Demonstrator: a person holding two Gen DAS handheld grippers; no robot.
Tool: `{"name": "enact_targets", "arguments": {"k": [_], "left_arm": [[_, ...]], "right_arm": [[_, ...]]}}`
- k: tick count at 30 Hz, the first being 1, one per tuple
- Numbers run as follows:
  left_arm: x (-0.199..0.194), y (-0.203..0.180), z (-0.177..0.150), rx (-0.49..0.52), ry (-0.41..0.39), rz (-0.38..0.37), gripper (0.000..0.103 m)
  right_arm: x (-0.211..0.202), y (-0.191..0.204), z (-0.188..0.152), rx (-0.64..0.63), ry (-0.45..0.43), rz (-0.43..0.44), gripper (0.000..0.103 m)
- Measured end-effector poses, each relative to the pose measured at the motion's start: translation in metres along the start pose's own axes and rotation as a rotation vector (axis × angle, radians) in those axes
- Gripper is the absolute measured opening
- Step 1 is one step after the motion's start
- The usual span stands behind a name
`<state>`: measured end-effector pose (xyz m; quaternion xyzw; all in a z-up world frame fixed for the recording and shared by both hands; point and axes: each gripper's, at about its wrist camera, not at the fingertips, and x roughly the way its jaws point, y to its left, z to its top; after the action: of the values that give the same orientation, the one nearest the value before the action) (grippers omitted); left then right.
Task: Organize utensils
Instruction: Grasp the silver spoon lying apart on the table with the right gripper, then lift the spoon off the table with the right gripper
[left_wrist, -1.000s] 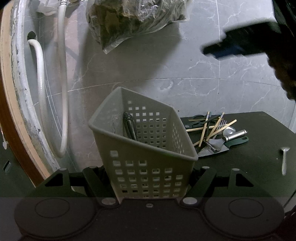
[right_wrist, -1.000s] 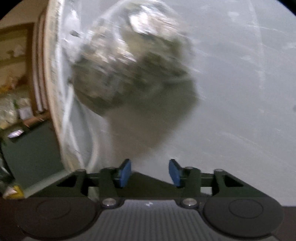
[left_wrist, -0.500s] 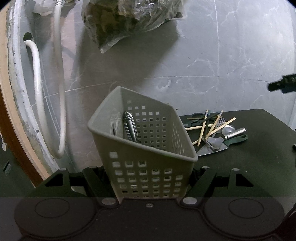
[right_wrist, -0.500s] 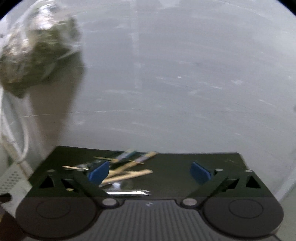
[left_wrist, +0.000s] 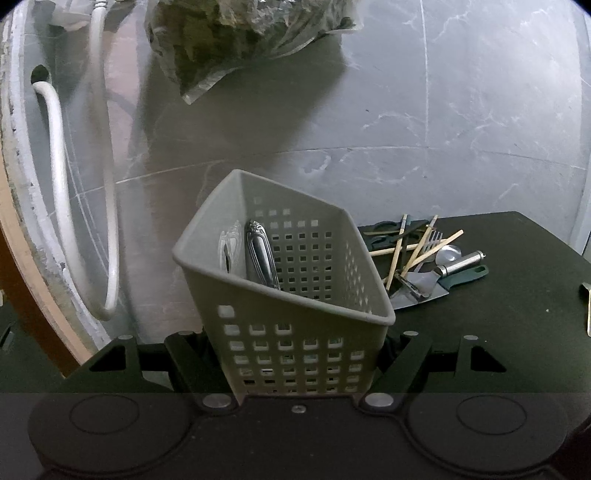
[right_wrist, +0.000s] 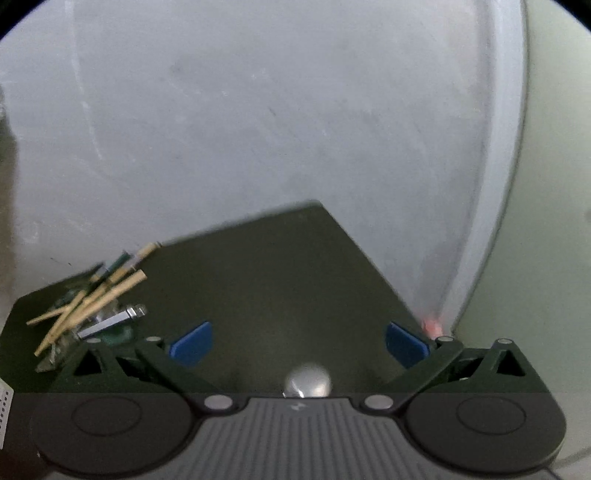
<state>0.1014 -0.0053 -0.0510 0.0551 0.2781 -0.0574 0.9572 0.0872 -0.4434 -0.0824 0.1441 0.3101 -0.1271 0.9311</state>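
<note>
Since a second ago the right gripper (right_wrist: 299, 341) has swung from the wall down over the dark worktop (right_wrist: 280, 273), its jaws just opening wide, nothing pressed between them; a shiny spoon bowl (right_wrist: 307, 380) is lying just below. The utensil pile (left_wrist: 417, 258) of chopsticks, fork and spatula is lying at the worktop's far left. The left gripper (left_wrist: 303, 363) is clamping the perforated basket (left_wrist: 295, 332), which is holding two silver handles (left_wrist: 260, 254).

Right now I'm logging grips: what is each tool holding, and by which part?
The left tool clamps the perforated basket by its lower end. The right tool, just opened wide, holds nothing.
</note>
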Motion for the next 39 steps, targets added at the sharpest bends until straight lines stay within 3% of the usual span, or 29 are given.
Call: {"name": "enact_targets", "arguments": {"k": [8, 18, 25, 33, 39], "left_arm": [[0.004, -0.001, 0.002, 0.017, 0.005, -0.016, 0.077], [0.004, -0.002, 0.003, 0.023, 0.003, -0.014, 0.077], [0.004, -0.002, 0.003, 0.023, 0.003, -0.014, 0.077], [0.004, -0.002, 0.003, 0.023, 0.003, -0.015, 0.077], [0.004, -0.002, 0.003, 0.024, 0.002, -0.015, 0.077]], "right_arm": [[0.03, -0.021, -0.034, 0.054, 0.081, 0.001, 0.098], [0.048, -0.005, -0.033, 0.037, 0.116, 0.015, 0.071], [0.059, 0.005, -0.03, 0.042, 0.117, -0.03, 0.055], [0.062, 0.013, -0.03, 0.012, 0.117, -0.084, 0.042], [0.062, 0.015, -0.031, 0.014, 0.109, -0.084, 0.04]]}}
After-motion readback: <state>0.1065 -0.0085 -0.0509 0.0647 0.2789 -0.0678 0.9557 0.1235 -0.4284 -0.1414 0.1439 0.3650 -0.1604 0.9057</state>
